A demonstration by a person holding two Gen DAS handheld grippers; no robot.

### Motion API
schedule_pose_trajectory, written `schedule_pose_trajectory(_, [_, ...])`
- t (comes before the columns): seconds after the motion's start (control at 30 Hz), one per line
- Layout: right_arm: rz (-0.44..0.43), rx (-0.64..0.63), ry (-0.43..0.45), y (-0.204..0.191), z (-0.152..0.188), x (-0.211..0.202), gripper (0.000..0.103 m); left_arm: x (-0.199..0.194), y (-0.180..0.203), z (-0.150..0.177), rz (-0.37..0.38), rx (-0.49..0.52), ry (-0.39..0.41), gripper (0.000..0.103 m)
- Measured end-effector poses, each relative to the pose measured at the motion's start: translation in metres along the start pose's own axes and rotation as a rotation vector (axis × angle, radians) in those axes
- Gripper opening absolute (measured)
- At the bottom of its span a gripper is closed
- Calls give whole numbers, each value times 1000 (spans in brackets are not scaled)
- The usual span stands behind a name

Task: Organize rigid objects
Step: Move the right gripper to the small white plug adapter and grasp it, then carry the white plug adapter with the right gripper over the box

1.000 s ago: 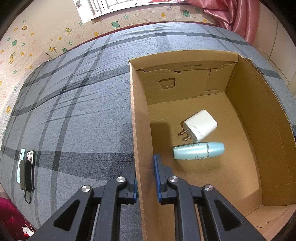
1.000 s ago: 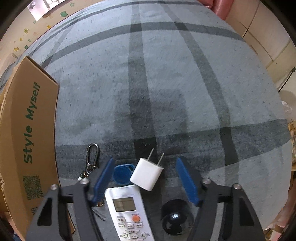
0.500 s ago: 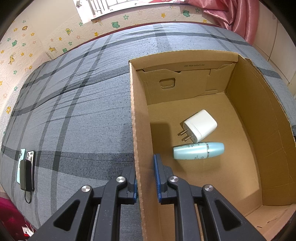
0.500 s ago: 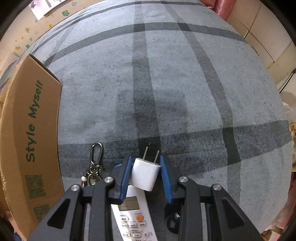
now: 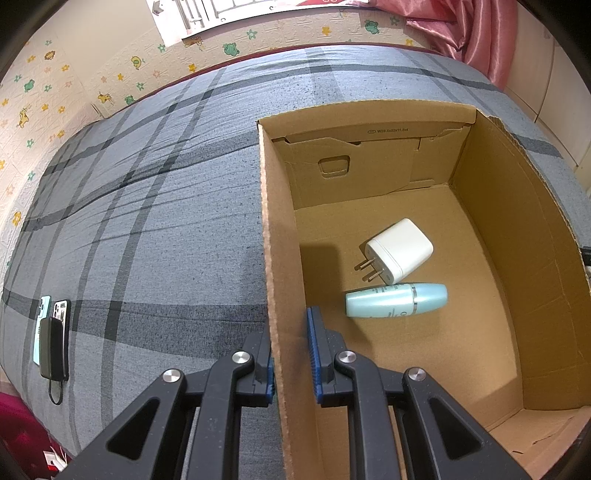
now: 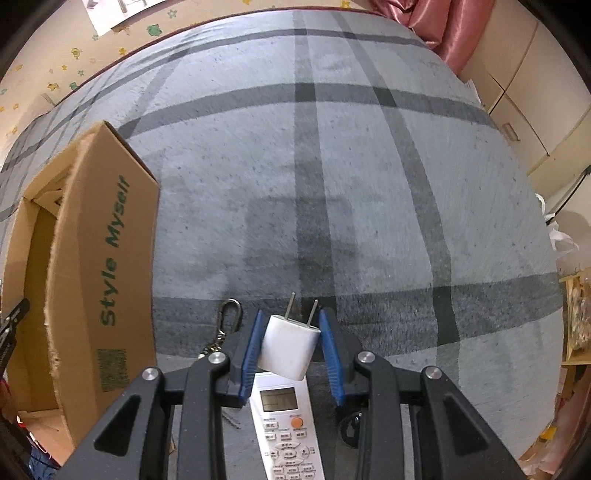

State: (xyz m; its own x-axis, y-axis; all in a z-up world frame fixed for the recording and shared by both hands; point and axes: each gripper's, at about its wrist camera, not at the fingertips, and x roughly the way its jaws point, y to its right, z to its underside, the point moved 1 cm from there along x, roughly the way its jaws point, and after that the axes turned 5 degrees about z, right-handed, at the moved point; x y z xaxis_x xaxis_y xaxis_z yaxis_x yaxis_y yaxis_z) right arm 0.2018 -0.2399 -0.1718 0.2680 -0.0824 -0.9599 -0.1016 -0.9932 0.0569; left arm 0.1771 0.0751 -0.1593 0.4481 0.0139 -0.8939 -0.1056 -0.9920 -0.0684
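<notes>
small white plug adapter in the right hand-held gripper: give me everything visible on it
The small white plug adapter is a glossy, rounded plastic cube with two flat metal prongs pointing away from the camera. It sits tilted between the blue pads of the right hand-held gripper, which is shut on its sides, above the white remote control. It appears lifted clear of the grey plaid bedcover.

The bedcover [image 6: 369,177] was matt woven cloth, slightly napped, with fine creases at the left of the left wrist view. The box [image 5: 280,258] was raw brown corrugated cardboard, matt, with a rough torn rim. Inside lay a smooth white plastic charger [image 5: 400,249] with bare metal prongs, and a satiny pale-green plastic bottle [image 5: 397,300] with a silvery band. The small adapter [image 6: 290,345] was glossy white plastic. The remote [image 6: 286,428] was smooth plastic; the carabiner [image 6: 229,315], polished metal. The curtain [image 5: 476,33] shone like satin.
</notes>
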Motion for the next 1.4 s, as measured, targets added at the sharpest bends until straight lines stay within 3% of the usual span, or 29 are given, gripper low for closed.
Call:
schedule_pose_trajectory(0.73, [-20, -93, 106, -26, -26, -69, 33, 1, 0, 0, 1, 0, -3, 15])
schedule_pose_trajectory(1.4, [-99, -220, 192, -102, -41, -116, 33, 2, -1, 0, -1, 4, -5, 15])
